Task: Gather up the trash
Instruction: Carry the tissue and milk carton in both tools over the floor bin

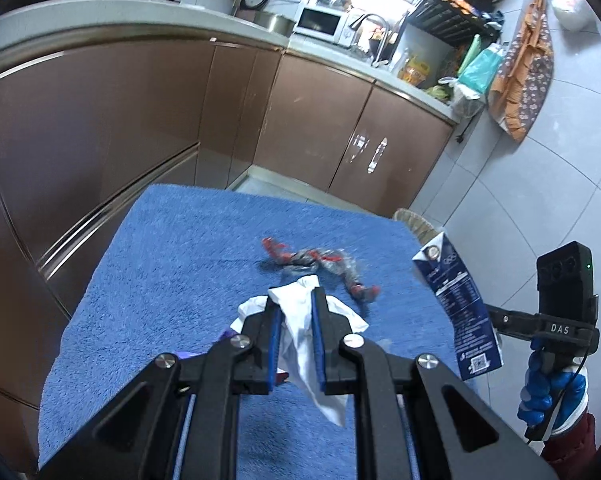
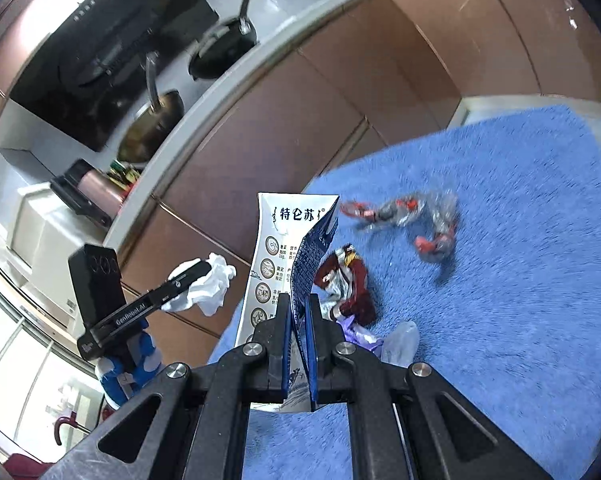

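My left gripper (image 1: 295,296) is shut on a crumpled white tissue (image 1: 300,336) and holds it above the blue towel (image 1: 172,264). My right gripper (image 2: 299,300) is shut on a flattened blue and white milk carton (image 2: 288,248), held upright; the carton also shows in the left wrist view (image 1: 456,308). On the towel lie a twisted clear and red plastic wrapper (image 1: 316,260), also in the right wrist view (image 2: 412,220), a dark red and silver snack wrapper (image 2: 348,284), a purple scrap (image 2: 356,330) and a clear plastic piece (image 2: 400,340).
Brown kitchen cabinets (image 1: 140,100) stand behind the towel-covered surface. A woven basket rim (image 1: 416,222) sits past the towel's far right corner. The counter holds pans (image 2: 224,52), a microwave (image 1: 320,20) and a dish rack (image 1: 452,16). A tiled wall is at right.
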Motion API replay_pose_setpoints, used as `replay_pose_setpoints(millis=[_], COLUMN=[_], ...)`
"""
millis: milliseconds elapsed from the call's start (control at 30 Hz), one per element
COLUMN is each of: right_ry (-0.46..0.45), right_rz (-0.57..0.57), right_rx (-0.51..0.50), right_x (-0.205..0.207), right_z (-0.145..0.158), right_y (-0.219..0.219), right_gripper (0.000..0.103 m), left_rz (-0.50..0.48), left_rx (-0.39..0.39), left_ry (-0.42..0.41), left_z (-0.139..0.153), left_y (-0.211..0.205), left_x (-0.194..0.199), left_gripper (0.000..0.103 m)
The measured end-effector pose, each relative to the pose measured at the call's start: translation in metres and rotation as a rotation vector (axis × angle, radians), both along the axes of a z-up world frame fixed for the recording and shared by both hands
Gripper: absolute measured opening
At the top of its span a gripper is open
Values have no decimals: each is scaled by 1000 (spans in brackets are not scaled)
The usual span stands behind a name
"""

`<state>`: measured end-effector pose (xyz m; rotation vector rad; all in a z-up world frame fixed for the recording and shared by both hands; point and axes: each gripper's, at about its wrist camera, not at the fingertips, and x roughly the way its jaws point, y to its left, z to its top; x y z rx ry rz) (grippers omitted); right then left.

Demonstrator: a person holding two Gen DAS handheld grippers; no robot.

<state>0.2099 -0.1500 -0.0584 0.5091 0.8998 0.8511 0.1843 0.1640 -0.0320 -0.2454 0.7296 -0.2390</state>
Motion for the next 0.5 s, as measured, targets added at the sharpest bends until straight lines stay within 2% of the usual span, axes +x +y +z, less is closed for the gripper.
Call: replay_pose_setpoints(millis=[267, 400, 500], right_ry=[-67, -88, -106], right_rz=[-125, -239, -347], right_rx=[20, 3, -47], right_x=[-39, -62, -76], right_z=[26, 32, 35], right_y=[-58, -105, -139], right_gripper=[7, 7, 7], left_rz=[-80, -156, -232], left_rx=[2, -7, -1], left_ry=[-31, -32, -33], left_z=[24, 28, 28], left_y=[-47, -91, -139], left_x=[-20, -17, -10], left_gripper=[13, 13, 13])
